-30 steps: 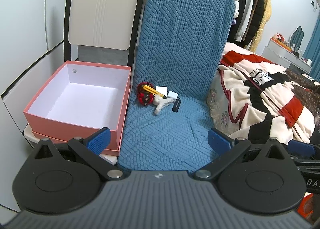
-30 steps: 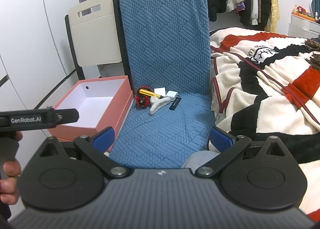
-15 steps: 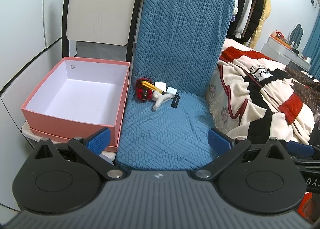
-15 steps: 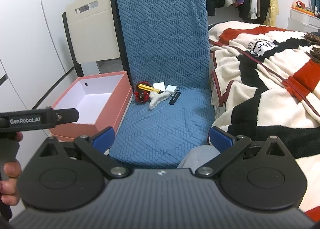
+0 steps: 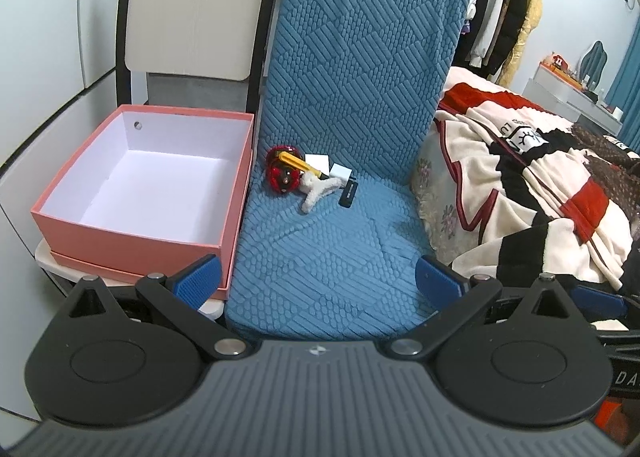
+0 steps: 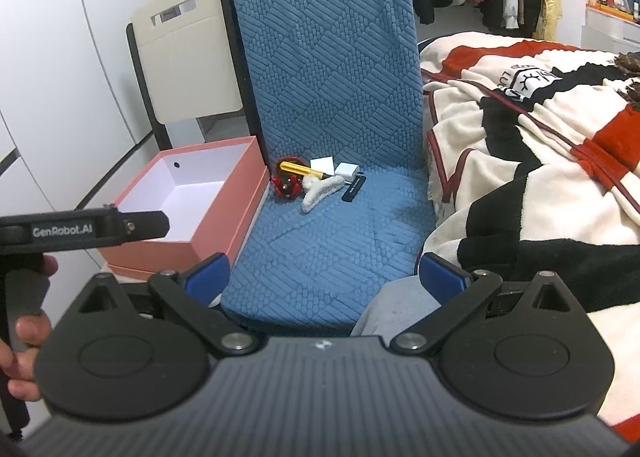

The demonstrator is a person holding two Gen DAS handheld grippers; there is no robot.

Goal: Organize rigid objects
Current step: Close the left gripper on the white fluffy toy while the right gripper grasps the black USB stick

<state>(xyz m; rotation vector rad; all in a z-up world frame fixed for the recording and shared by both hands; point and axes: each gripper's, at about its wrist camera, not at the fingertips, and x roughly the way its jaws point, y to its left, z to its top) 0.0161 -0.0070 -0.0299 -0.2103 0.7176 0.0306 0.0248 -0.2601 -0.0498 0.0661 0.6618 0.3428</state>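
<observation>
Both pairs of tongs hang at the front edge of the blue padded chair seat (image 5: 320,249), and both are spread wide with nothing between them: left tongs (image 5: 318,281), right tongs (image 6: 326,275). Ahead of them the seat is bare quilted fabric, a broad open lane running to the little cluster near the backrest.

There, the red round toy (image 5: 283,177) lies nearest the seat's left edge, a yellow pen-like stick (image 5: 298,164) lying across its top. Touching it on the right is the white fuzzy clip (image 5: 318,190), and just beside that the black flat stick (image 5: 347,194), angled towards the backrest. Two small white blocks (image 6: 335,166) sit behind, close to the backrest.

To the left, the pink box (image 5: 132,225) stands open and white inside, its right wall pressed up against the seat's edge; it rests on the cream chair (image 5: 192,17) alongside. On the right, the striped blanket (image 5: 540,193) on the bed crowds the seat's other edge. In the right wrist view a hand (image 6: 24,321) grips the left handle at the lower left.
</observation>
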